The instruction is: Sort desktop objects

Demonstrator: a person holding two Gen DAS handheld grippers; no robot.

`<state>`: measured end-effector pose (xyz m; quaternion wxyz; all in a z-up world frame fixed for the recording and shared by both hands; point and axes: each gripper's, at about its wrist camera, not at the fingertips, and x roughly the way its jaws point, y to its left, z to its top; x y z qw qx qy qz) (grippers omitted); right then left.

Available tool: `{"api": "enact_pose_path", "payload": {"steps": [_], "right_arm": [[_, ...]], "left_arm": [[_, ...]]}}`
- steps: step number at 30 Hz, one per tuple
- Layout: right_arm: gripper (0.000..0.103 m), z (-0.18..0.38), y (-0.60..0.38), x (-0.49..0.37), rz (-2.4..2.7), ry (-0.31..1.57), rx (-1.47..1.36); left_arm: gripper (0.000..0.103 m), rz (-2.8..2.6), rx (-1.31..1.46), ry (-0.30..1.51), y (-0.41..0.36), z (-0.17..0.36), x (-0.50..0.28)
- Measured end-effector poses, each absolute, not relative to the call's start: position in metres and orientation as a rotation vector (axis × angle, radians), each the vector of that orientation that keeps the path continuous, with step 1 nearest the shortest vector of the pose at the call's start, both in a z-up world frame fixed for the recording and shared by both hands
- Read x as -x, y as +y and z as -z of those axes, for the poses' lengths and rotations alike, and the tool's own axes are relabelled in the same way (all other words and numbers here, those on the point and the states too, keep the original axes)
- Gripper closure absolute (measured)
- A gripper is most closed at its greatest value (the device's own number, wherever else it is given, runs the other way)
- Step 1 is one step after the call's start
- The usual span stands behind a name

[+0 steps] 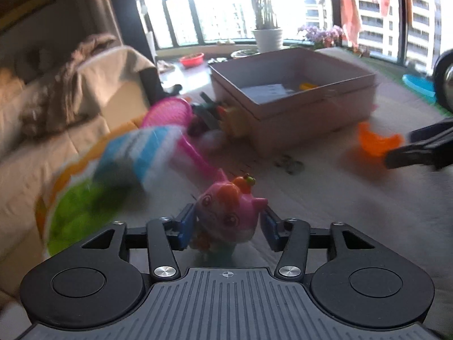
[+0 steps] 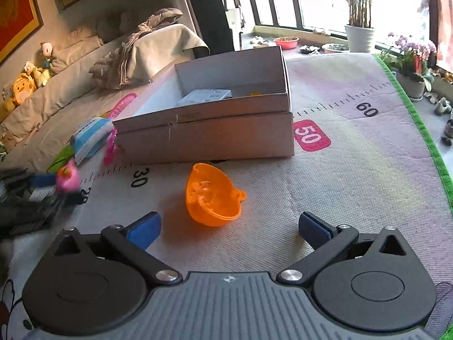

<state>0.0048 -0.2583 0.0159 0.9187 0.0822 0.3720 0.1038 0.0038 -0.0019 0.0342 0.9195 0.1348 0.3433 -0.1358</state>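
In the left wrist view, the left gripper [image 1: 228, 225] pinches a pink cartoon figurine [image 1: 228, 212] between its blue pads [image 1: 185, 228], one pad pressed to each side of the toy's head. No writing can be read here; the scene is motion-blurred. Beyond the figurine stands the open cardboard box [image 1: 305, 113], with a white paper [image 1: 266, 92] and a small yellow piece [image 1: 308, 85] inside it. Left of the box lie a pink toy racket [image 1: 172, 113], a blue-and-white striped item [image 1: 141, 153] and a jumble of small toys [image 1: 220, 116] pressed close to the box's near corner. Right of the box sits an orange plastic shell [image 1: 378, 138], with the black tip of the right gripper [image 1: 419, 148] just beside it.

The right wrist view is sharp and shows what the other does not — a play mat [image 2: 354, 170] printed with a ruler scale. Readable on it are "30" in front of the box [image 2: 209, 130], "50" on a pink badge [image 2: 311, 135] at the box's right corner, and "60" further right. The right gripper [image 2: 229, 225] is spread wide and holds nothing; the orange shell [image 2: 212, 195] lies open side up on the mat between its fingers and the box. Far left of the box, blurred, the left gripper [image 2: 63, 182] grips the pink figurine [image 2: 68, 180]. Inside the box lies a white packet [image 2: 203, 97]; its print is too small to read.
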Motion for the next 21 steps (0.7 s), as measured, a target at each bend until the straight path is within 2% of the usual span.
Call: {"api": "enact_pose_path", "payload": {"steps": [3,7,11,14,21], "right_arm": [[0.000,-0.017,-0.257,-0.005,-0.200,0.770,-0.179],[0.000,-0.018,-0.257,-0.008,-0.206,0.788,-0.165],[0.000,-0.011,-0.247,0.003,-0.201,0.739,-0.069],[0.000,-0.011,-0.239,0.004,-0.185,0.741,-0.020],[0.000,-0.010,-0.235,0.004,-0.173,0.745,0.009]], "left_arm": [[0.022,0.336,-0.183,0.740,-0.002,-0.038,0.007],[0.017,0.420,-0.153,0.726,-0.012,-0.044,0.013],[0.007,0.317,-0.133,0.649,-0.006,-0.055,-0.004],[0.005,0.079,-0.092,0.635,0.010,-0.055,-0.044],[0.002,-0.306,0.230,0.734,0.052,-0.054,-0.152]]}}
